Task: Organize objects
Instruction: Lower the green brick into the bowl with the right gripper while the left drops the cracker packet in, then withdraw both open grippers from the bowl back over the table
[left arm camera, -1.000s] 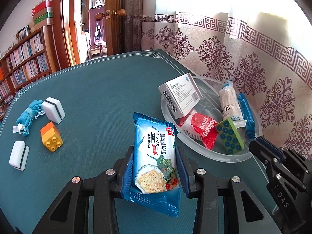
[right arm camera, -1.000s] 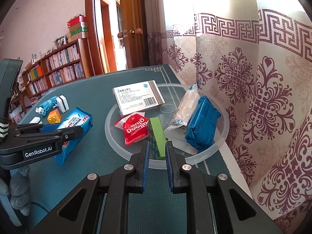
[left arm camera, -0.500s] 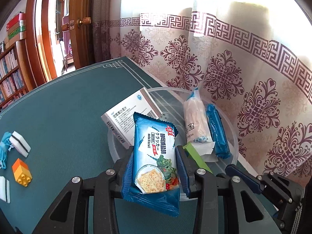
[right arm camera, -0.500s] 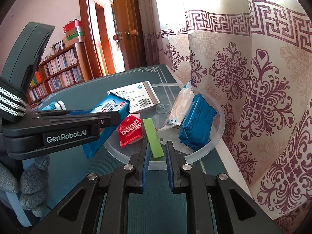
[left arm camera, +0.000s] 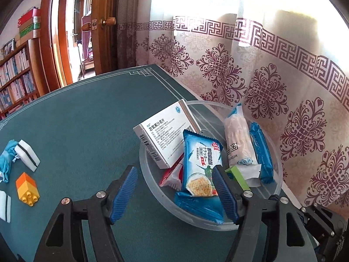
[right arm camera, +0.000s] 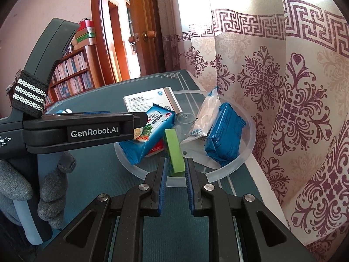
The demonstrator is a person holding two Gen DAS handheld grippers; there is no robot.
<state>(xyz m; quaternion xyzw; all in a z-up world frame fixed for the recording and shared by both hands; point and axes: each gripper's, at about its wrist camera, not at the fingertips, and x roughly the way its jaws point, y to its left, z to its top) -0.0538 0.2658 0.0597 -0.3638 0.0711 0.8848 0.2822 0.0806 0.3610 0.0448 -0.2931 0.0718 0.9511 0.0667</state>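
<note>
A clear plastic bowl (left arm camera: 277, 159) stands on the green table by the curtain. My left gripper (left arm camera: 174, 172) is open at the bowl's near rim. The blue cracker packet (left arm camera: 200, 170) lies free in the bowl, leaning against the right finger. A white medicine box (left arm camera: 165, 131), a red packet (left arm camera: 172, 174), a white cotton-swab pack (left arm camera: 237, 139) and a dark blue packet (left arm camera: 261, 150) are also in the bowl. My right gripper (right arm camera: 176, 163) stands slightly parted around a green block (right arm camera: 174, 150) at the bowl's (right arm camera: 246, 152) near rim; contact is unclear.
On the table at the left lie an orange toy brick (left arm camera: 27, 187), two white sponges (left arm camera: 28, 158) (left arm camera: 4, 205) and a blue cloth (left arm camera: 6, 159). A patterned curtain (left arm camera: 272, 76) hangs right behind the bowl. A door and bookshelves stand at the back left.
My left gripper carried the cracker packet over the bowl, then opened and let it drop in. My right gripper's fingers have widened a little around the green block.
</note>
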